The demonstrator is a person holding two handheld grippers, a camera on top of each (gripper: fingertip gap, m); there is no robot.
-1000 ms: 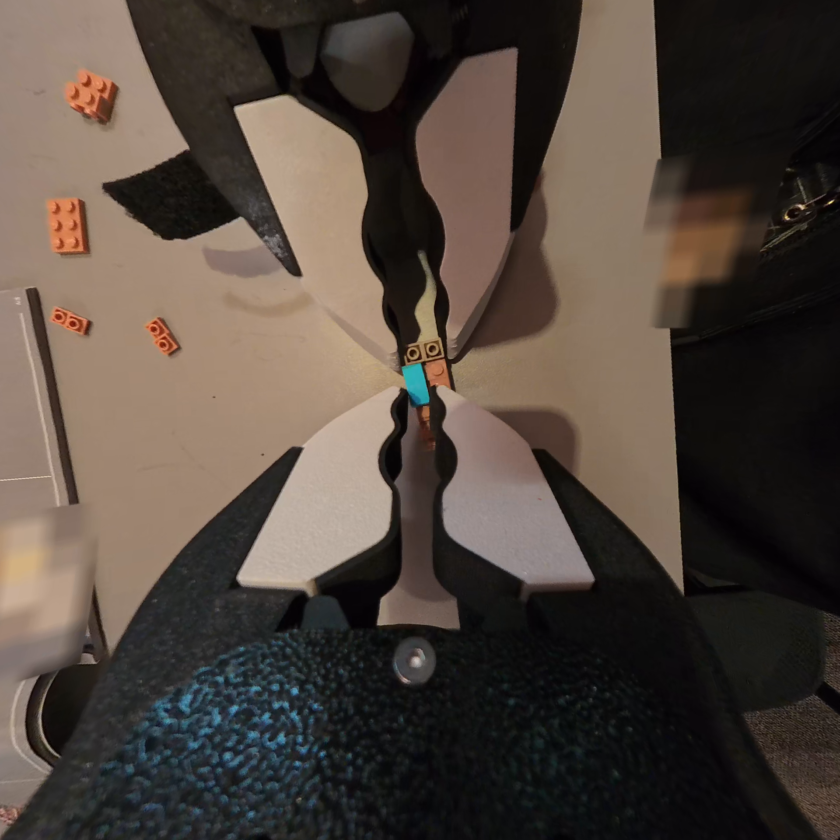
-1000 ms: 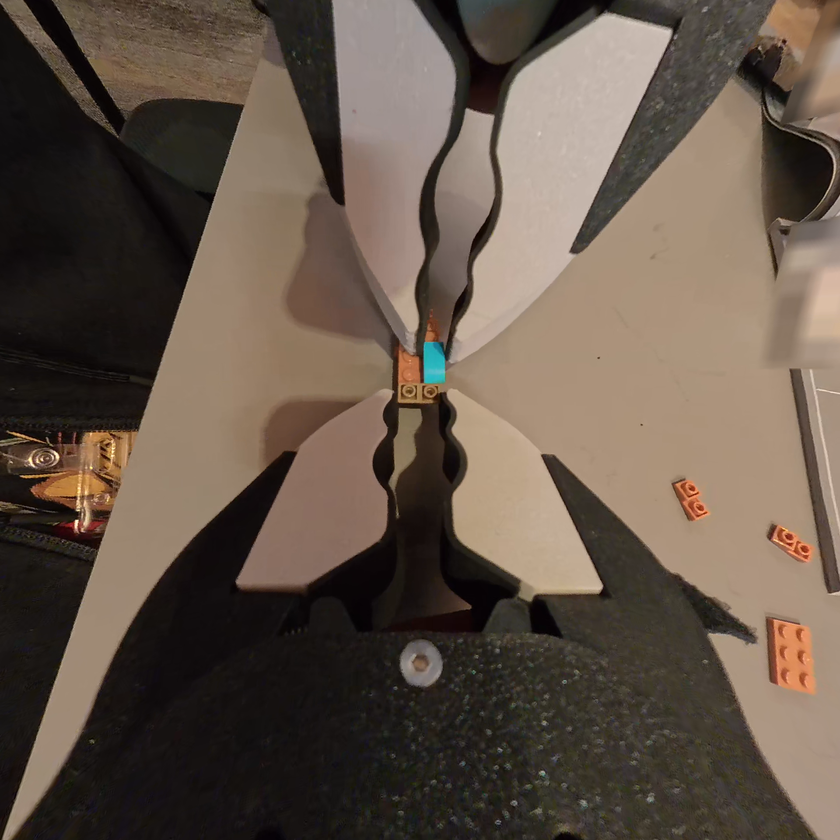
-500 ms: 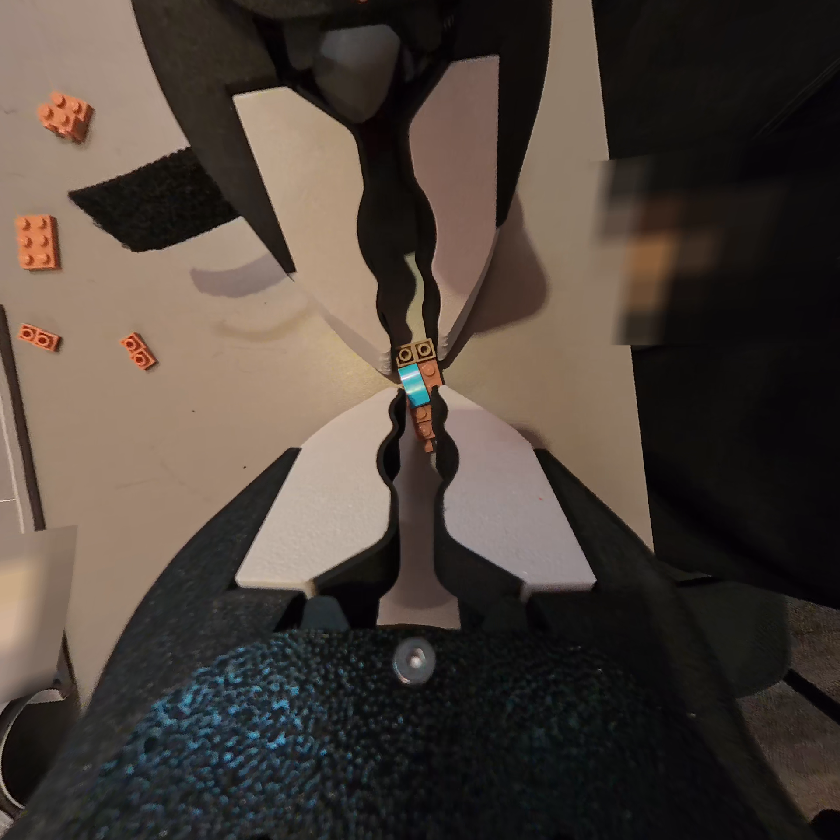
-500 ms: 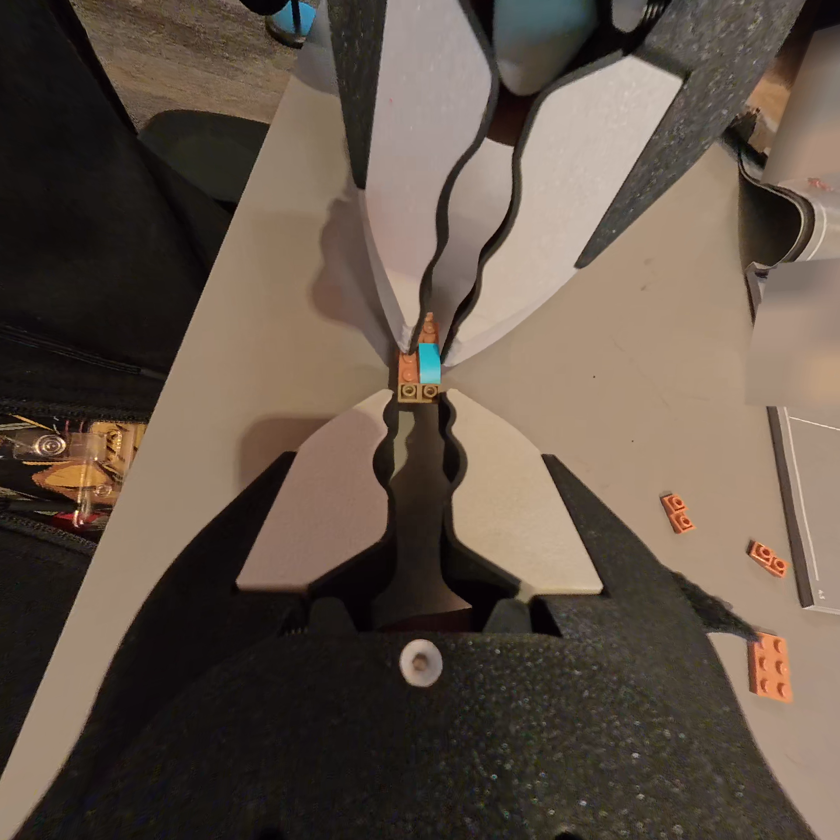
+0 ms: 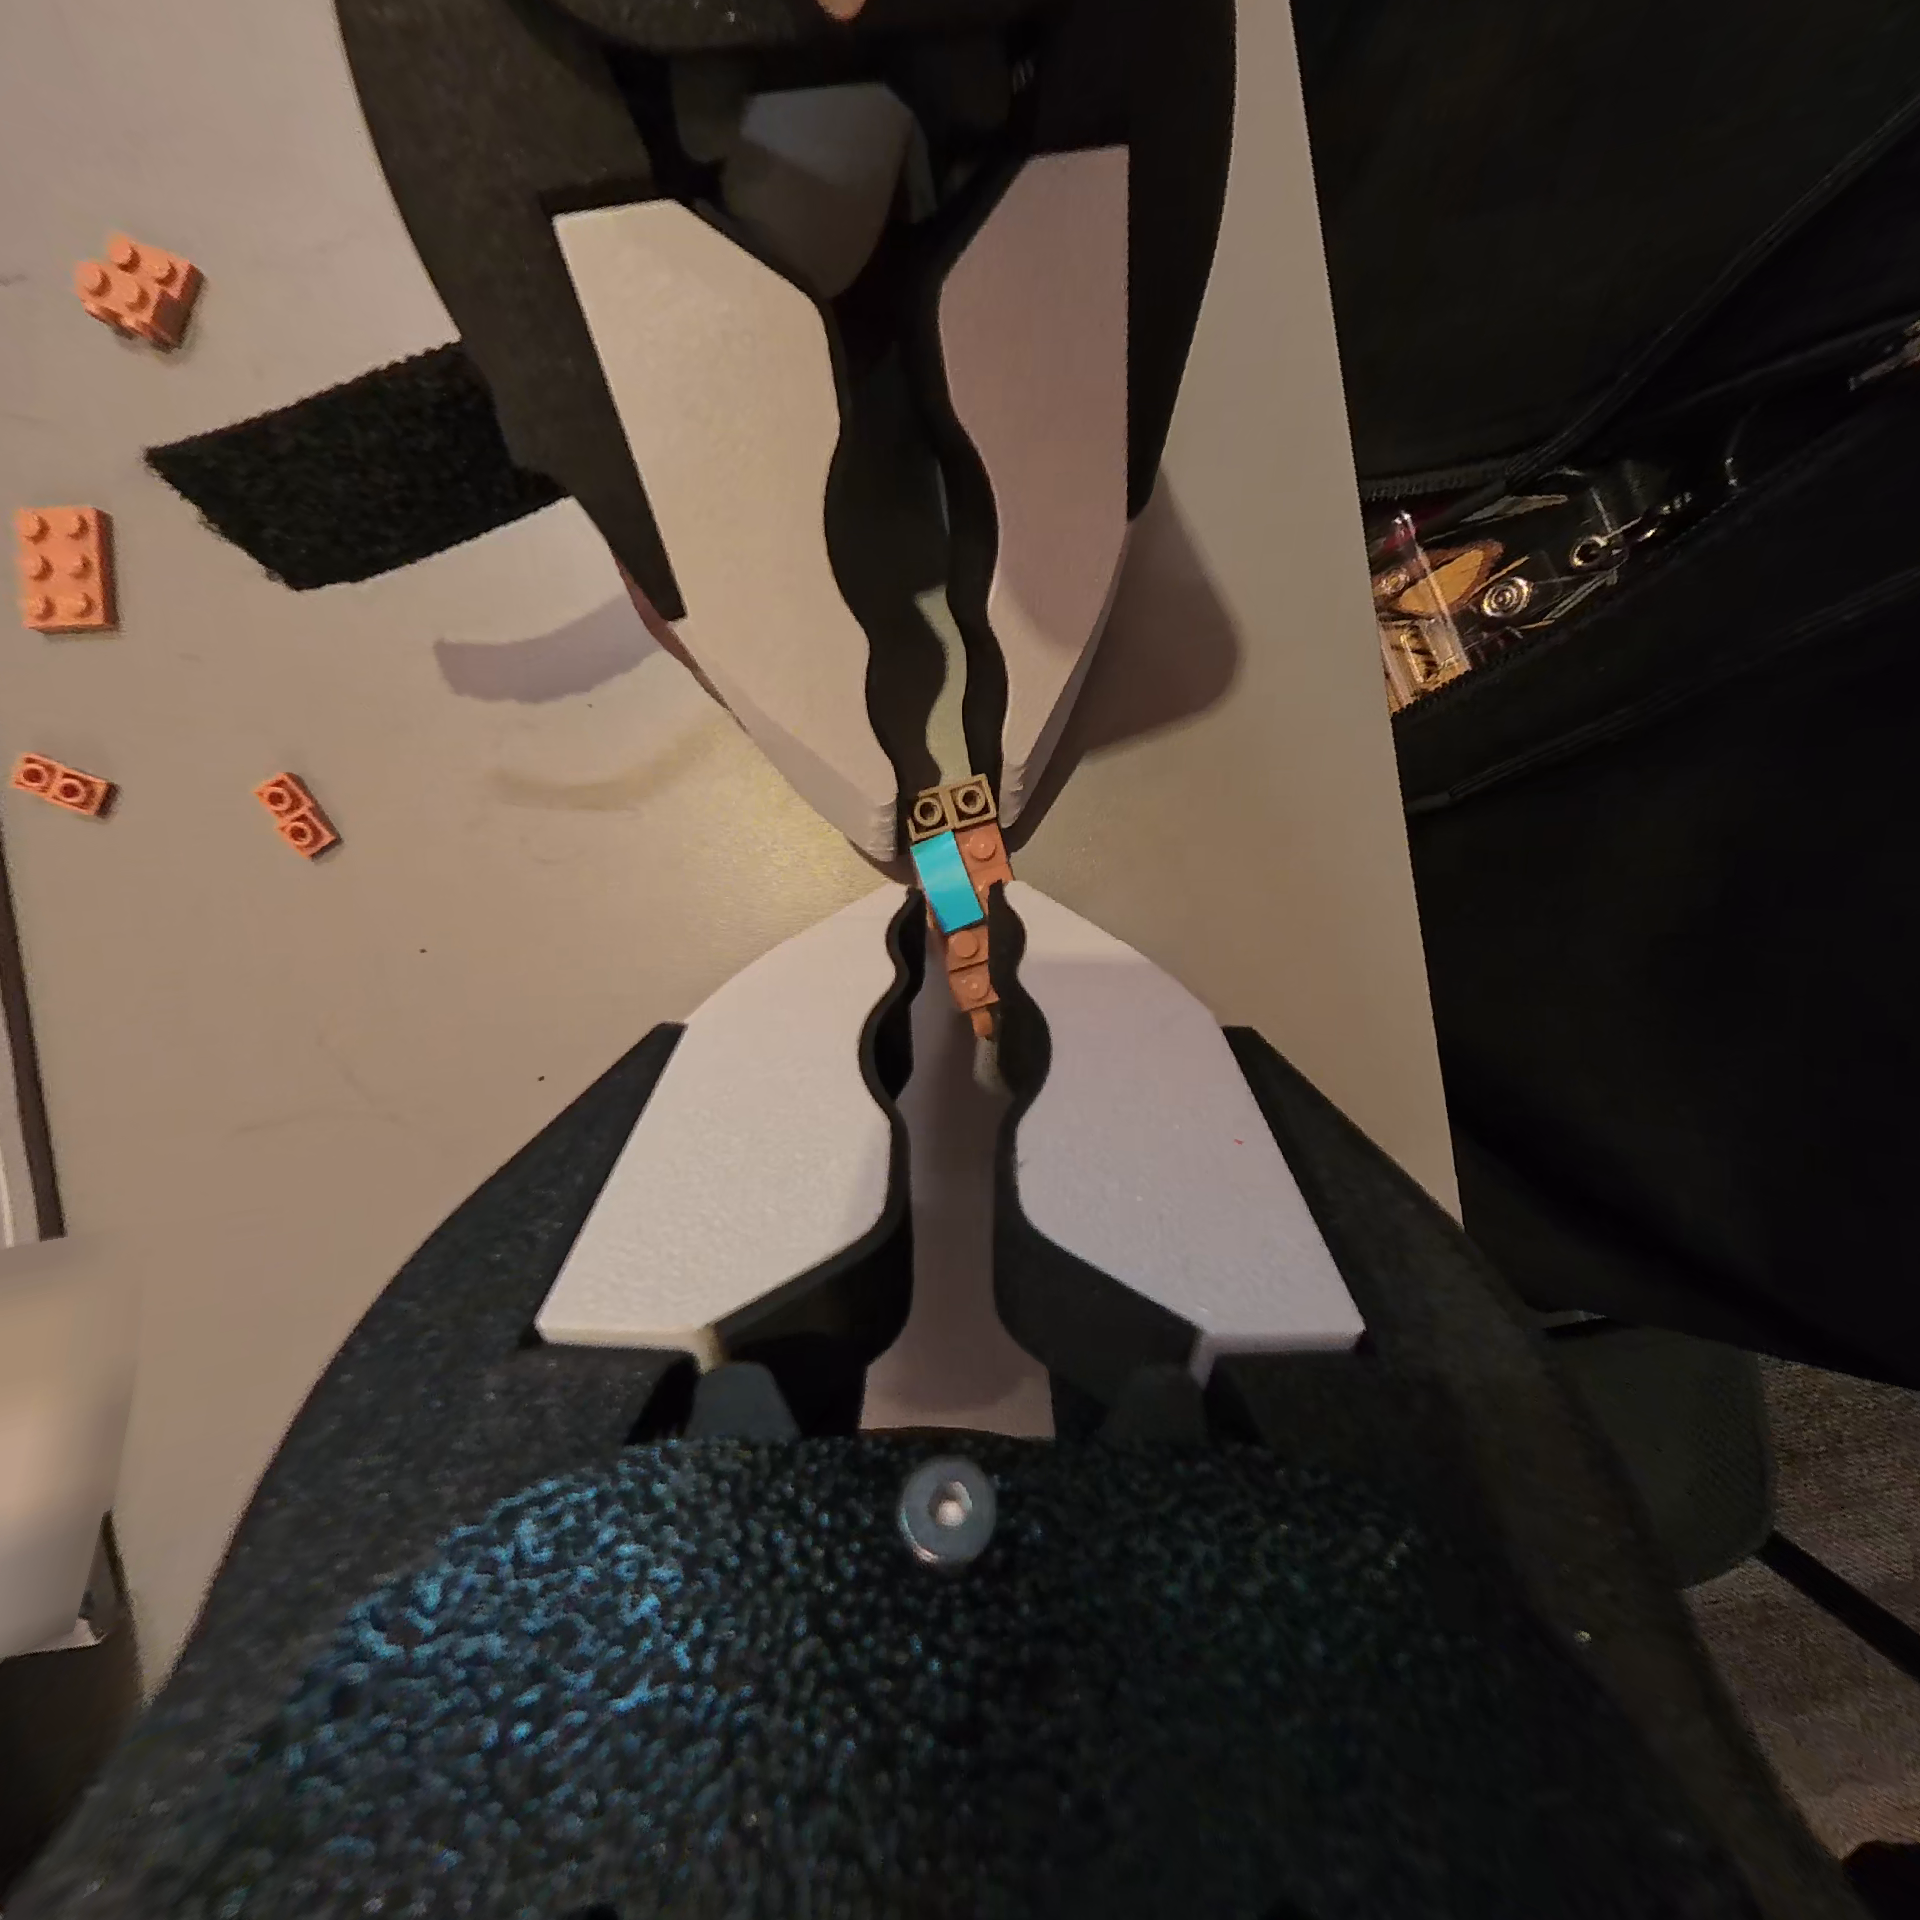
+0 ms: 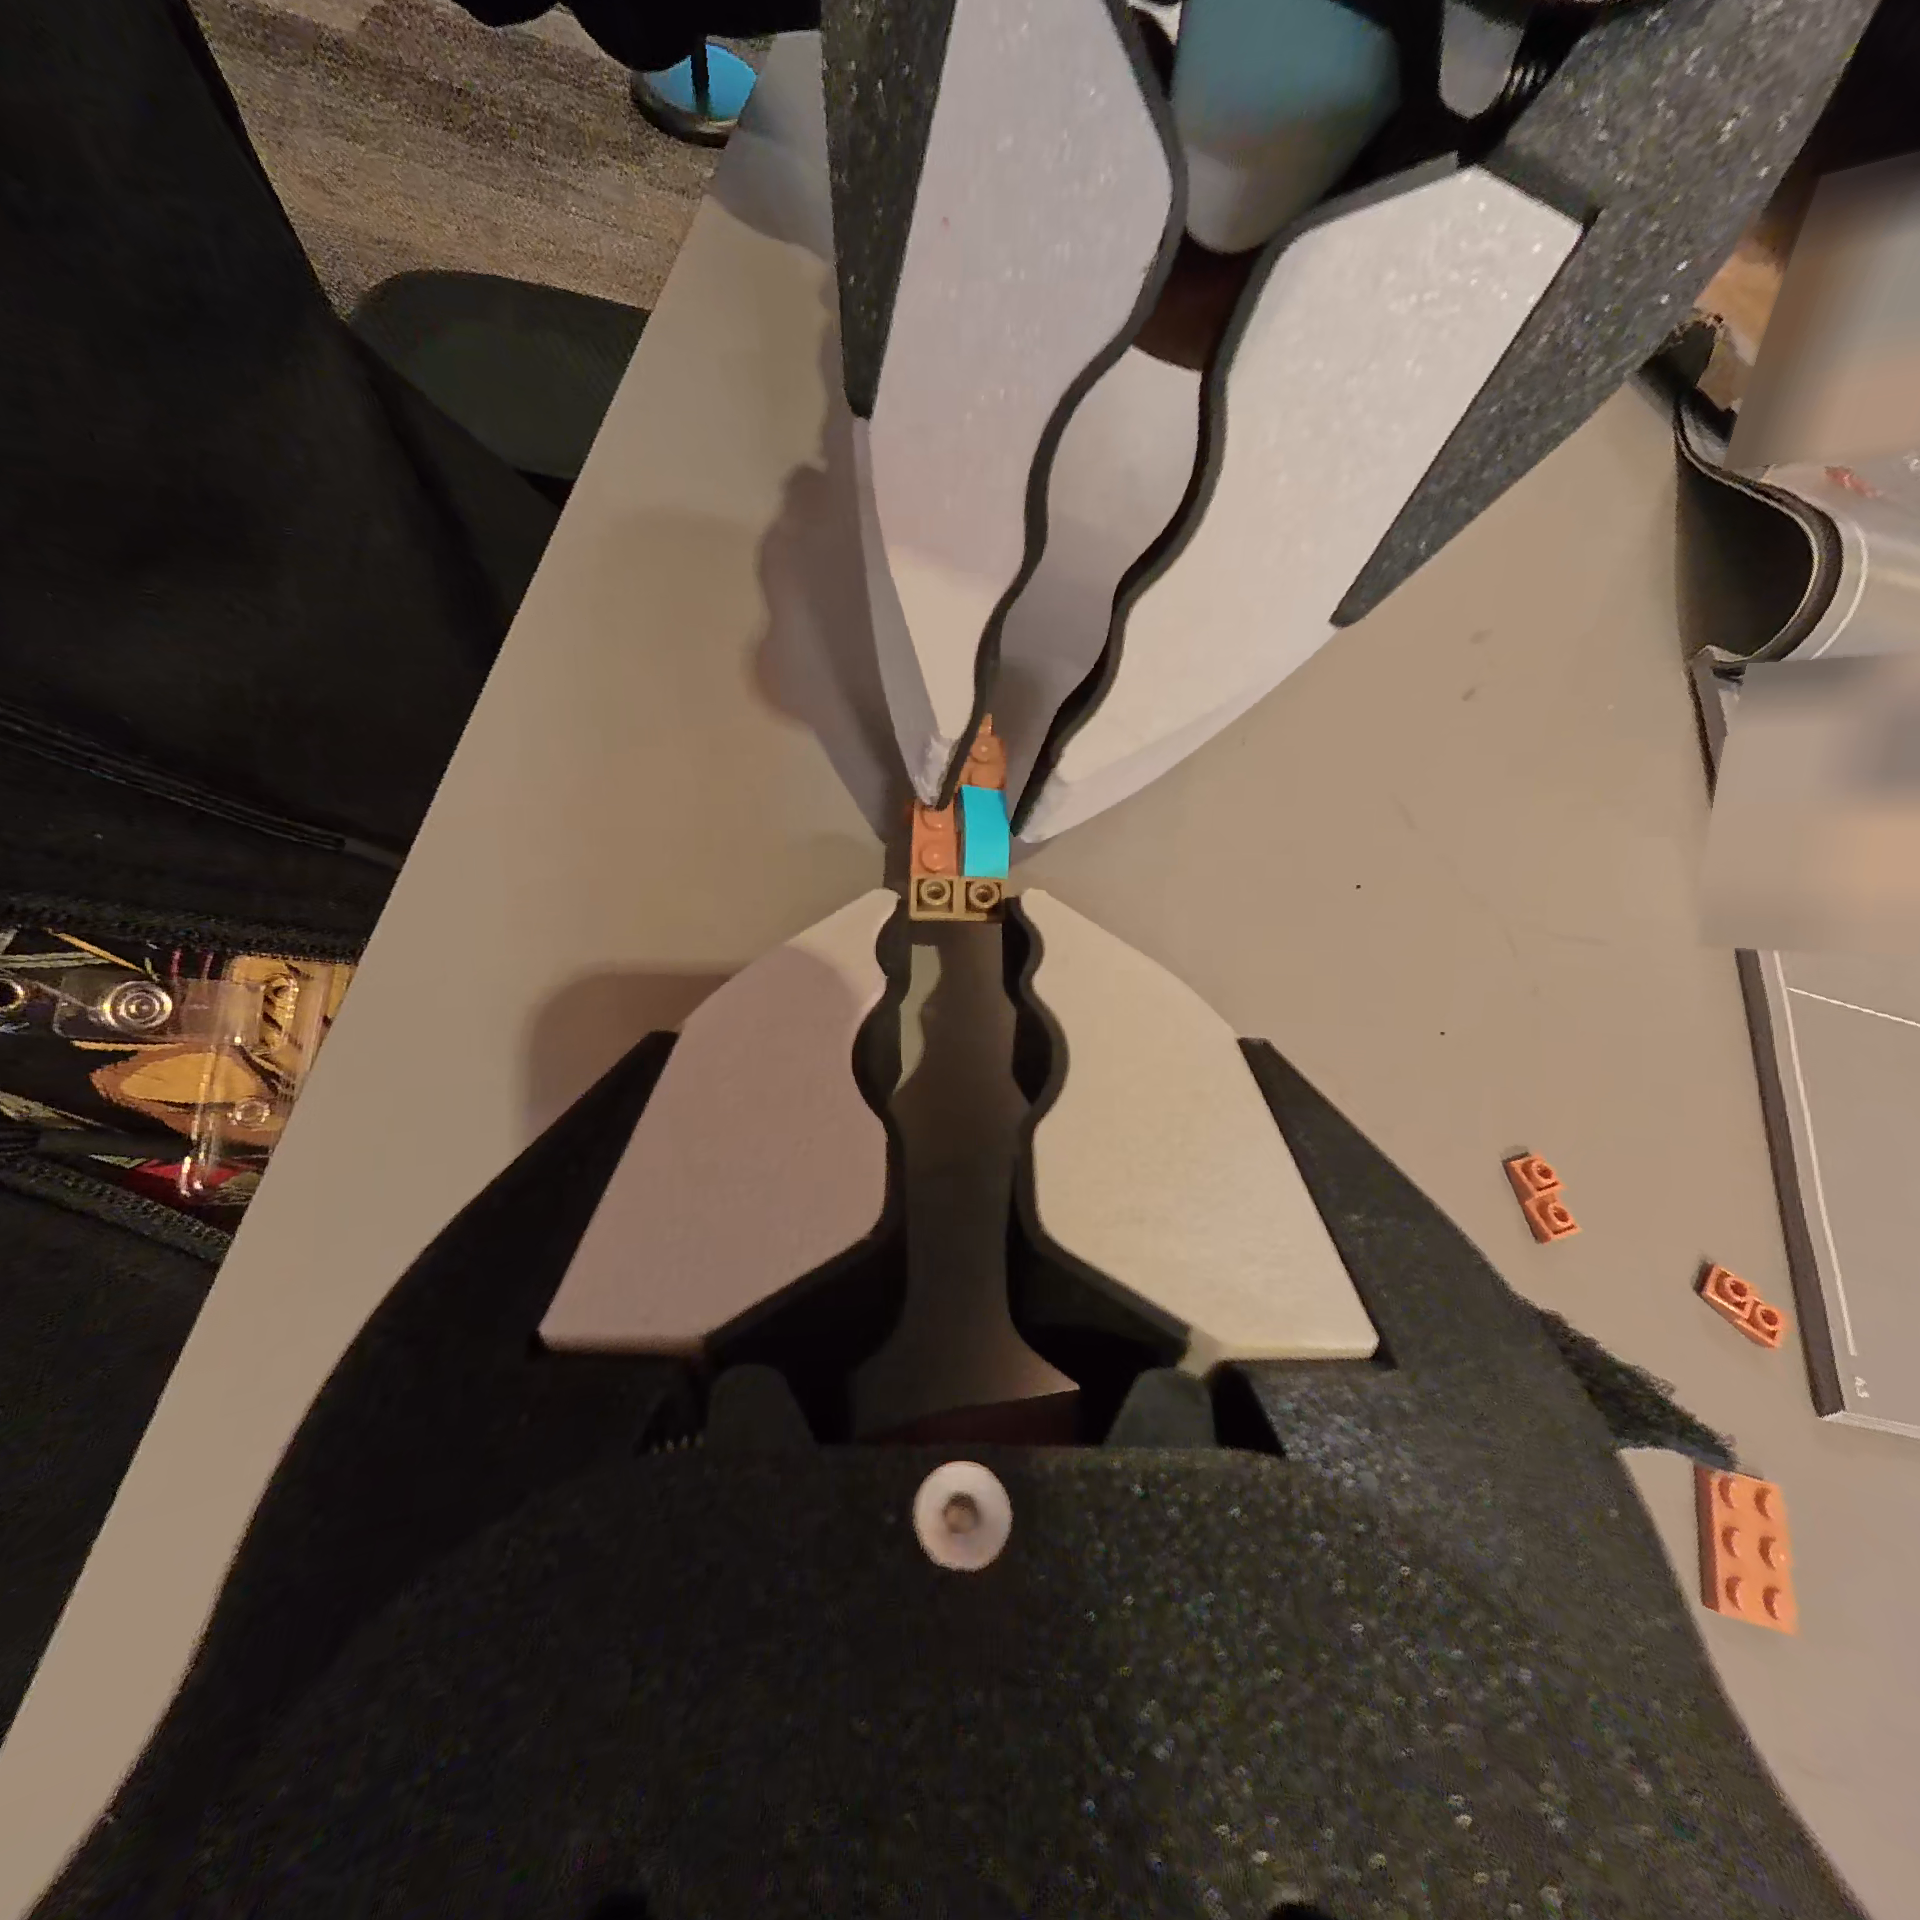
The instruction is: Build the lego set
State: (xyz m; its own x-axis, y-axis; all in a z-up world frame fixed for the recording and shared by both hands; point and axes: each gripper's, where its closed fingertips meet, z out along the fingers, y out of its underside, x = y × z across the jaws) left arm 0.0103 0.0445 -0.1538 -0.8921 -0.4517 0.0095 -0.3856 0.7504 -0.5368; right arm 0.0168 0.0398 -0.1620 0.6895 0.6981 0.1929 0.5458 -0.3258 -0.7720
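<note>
Both grippers meet tip to tip above a pale grey worktop [image 5: 436, 1039], the left gripper [image 5: 958, 914] and right gripper [image 6: 958, 914] each clamped on one small brick assembly [image 5: 961, 883] (orange, turquoise, tan). Loose orange bricks [image 5: 64, 568] and a black fabric scrap [image 5: 343, 468] lie on the worktop; carpet [image 6: 468, 135] shows beyond its edge.

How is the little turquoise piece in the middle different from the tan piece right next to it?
The turquoise piece has a smooth, shiny top, while the tan piece shows two round ringed studs. The turquoise piece runs lengthwise between the left gripper and the right gripper; the tan piece lies crosswise at its end. The turquoise piece sits at the left gripper's tips, the tan piece at the right gripper's. Both belong to one small brick assembly with orange pieces, held above the table.
</note>
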